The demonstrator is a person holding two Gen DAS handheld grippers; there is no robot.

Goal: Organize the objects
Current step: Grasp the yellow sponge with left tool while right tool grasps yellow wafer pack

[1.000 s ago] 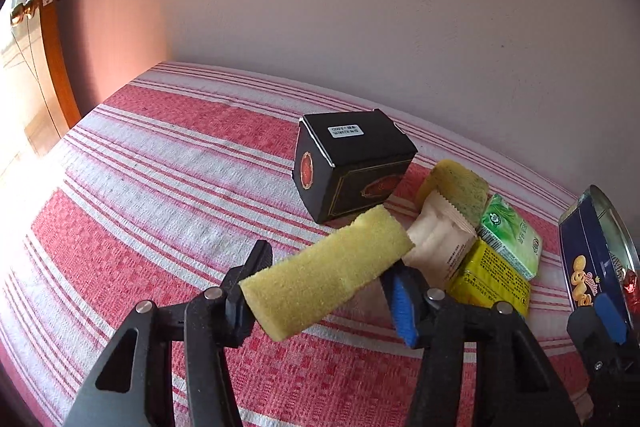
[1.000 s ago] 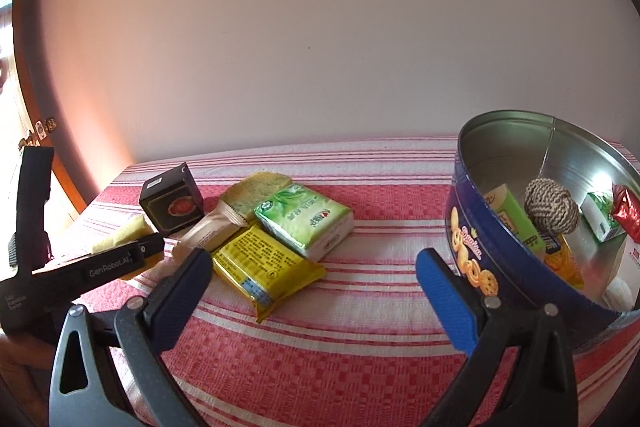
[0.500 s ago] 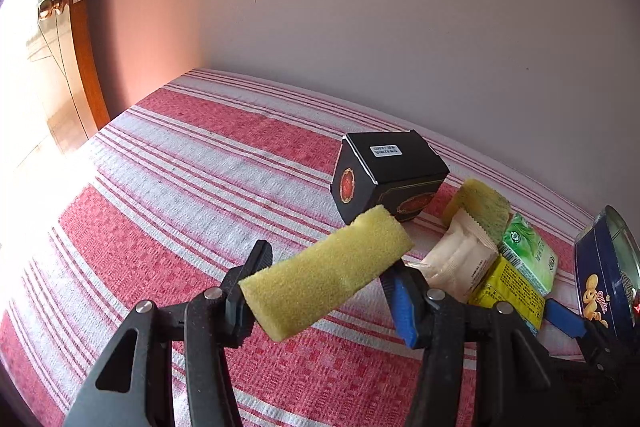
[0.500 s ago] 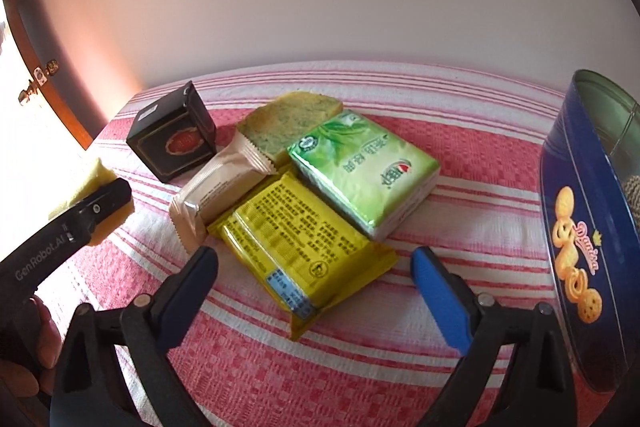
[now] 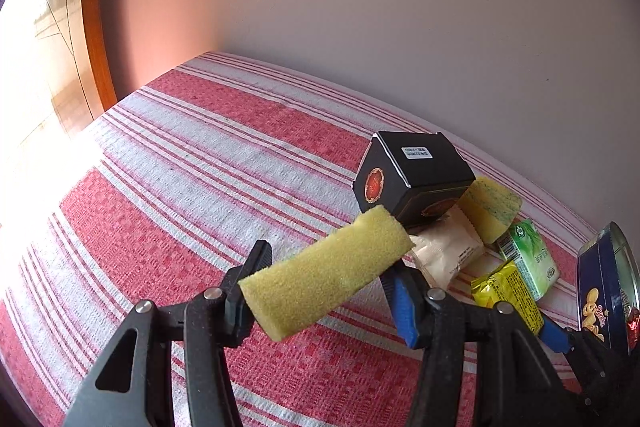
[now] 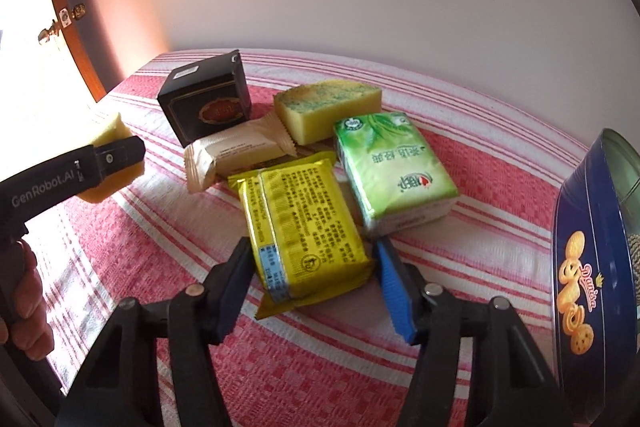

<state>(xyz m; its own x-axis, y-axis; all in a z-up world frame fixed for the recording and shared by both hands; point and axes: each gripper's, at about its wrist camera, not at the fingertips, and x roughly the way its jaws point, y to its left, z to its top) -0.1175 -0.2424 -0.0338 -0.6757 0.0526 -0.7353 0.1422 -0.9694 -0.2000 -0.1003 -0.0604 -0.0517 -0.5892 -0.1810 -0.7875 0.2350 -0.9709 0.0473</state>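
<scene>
Clamping a porous yellow sponge block [image 5: 326, 273] across the lower middle of its own view, the left gripper [image 5: 326, 283] has its jaws pressed against the block's two ends, one black pad and one blue. The block is a coarse, rounded bar, held tilted up to the right above the cloth. In the right view the same gripper shows at the left edge as a black arm marked GenRobot.AI, with the person's hand [image 6: 28, 303] behind it.

The right gripper [image 6: 316, 287] at the bottom centre of its view has its jaws apart, straddling the near end of a yellow packet [image 6: 302, 229], a flat, glossy foil pouch with crimped ends and fine print; whether the pads touch it cannot be told.

Just right of the packet, touching it, lies a green tissue pack [image 6: 394, 173], soft plastic wrap over a squarish block. Up and left lies a beige wrapper [image 6: 238, 151] with a zigzag-cut end. Behind it sit a second sponge [image 6: 330, 109], thick, yellow, mottled green on top, and a black cardboard box [image 6: 208, 103] with a red-and-gold emblem and a white label.

All rest on a woven red-and-white striped cloth [image 5: 192, 179] over the worktop.

At the right edge stands a round blue cookie tin [image 6: 588, 267], metal with printed biscuits; a braided rope ball [image 6: 632, 255] shows partly inside.
</scene>
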